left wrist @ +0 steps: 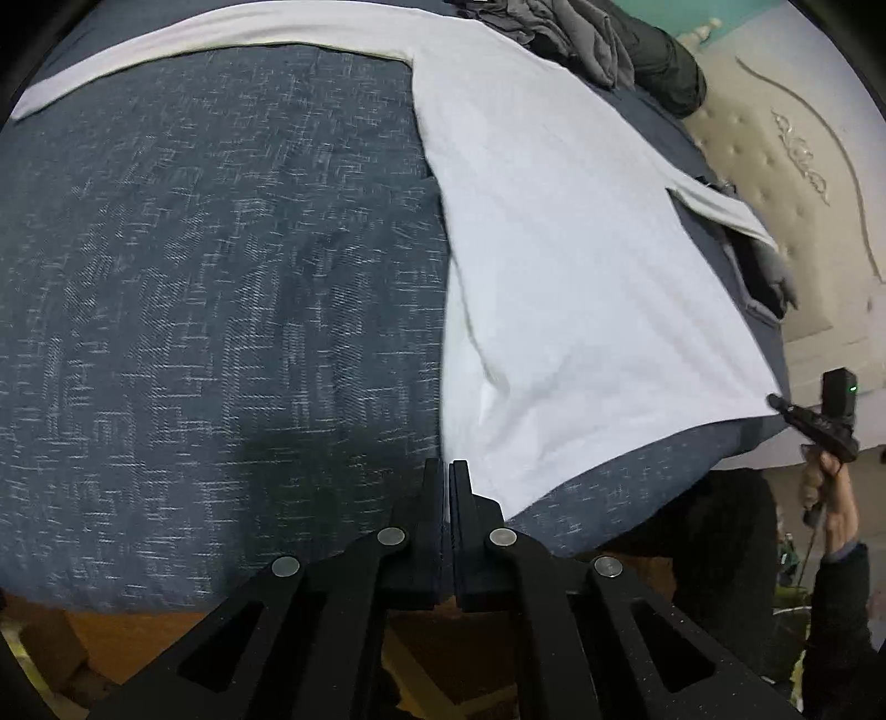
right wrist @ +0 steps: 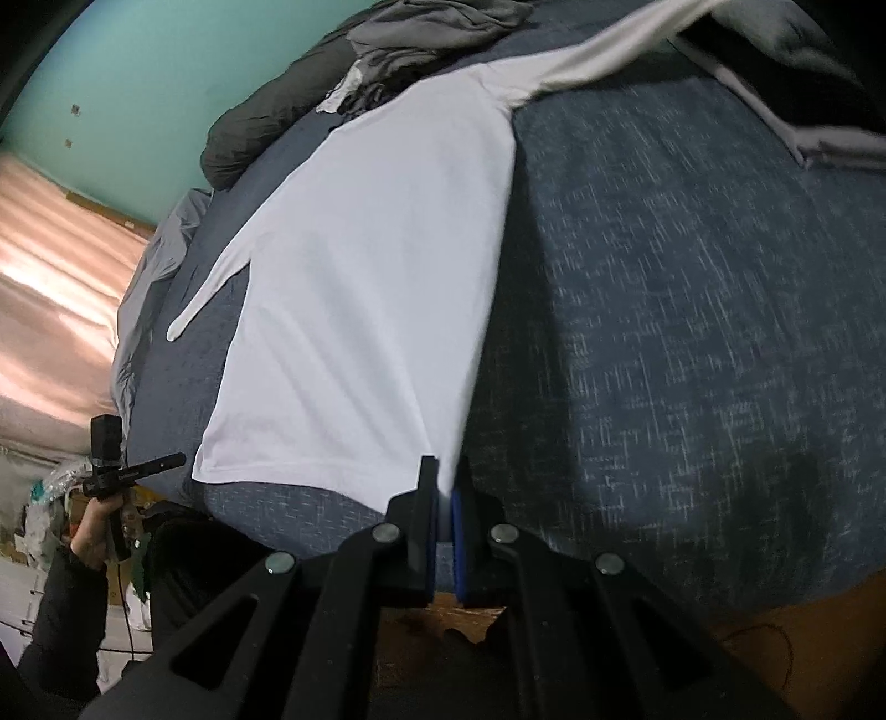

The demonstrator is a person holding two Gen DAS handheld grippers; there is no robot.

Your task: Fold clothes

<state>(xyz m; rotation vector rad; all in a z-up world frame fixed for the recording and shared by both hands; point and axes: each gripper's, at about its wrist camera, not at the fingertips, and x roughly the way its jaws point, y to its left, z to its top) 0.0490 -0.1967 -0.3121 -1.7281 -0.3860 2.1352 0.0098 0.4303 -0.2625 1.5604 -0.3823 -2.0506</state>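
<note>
A white long-sleeved shirt (left wrist: 581,266) lies flat on a bed (left wrist: 221,277), body spread, sleeves out toward ten and three o'clock; no fold shows yet, so nearly everything remains. The left claw (left wrist: 447,471) and right claw (right wrist: 443,471) are each closed on a hem corner. The shirt looks thin, smooth knit; the bedcover is blue, coarse, flecked weave.

The right gripper (right wrist: 444,471) pinches the hem corner of the white shirt (right wrist: 365,310) — it spreads ahead-left over the blue bedspread (right wrist: 692,332), grey clothes (right wrist: 432,33) beyond.
</note>
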